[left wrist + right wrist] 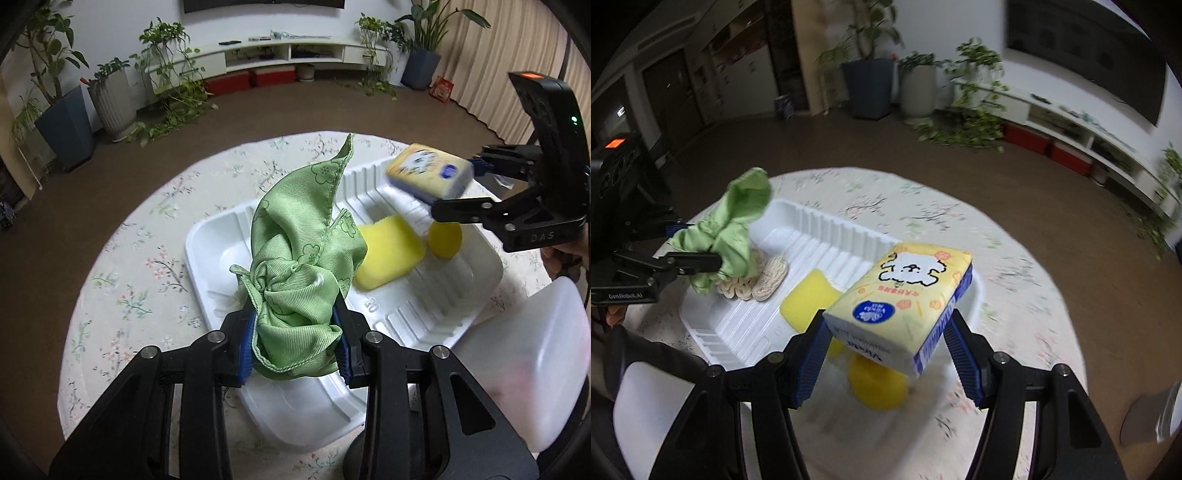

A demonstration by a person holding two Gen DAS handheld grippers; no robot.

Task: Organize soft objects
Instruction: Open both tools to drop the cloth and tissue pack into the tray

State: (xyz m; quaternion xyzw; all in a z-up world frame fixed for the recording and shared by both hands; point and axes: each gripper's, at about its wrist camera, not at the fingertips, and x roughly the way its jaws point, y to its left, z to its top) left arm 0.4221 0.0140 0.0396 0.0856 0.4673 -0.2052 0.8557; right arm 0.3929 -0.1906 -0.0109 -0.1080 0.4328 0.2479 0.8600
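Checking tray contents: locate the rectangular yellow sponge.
The rectangular yellow sponge lies in the white tray, between the green cloth and the round yellow sponge.

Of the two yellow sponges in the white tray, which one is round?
The round yellow sponge lies below the right gripper; the rectangular yellow sponge lies nearer the green cloth.

Right gripper [886, 350] grips a yellow tissue pack [905, 299] mid-frame above the white tray [827, 229]; left gripper [698, 254] pinches green cloth [735, 225].
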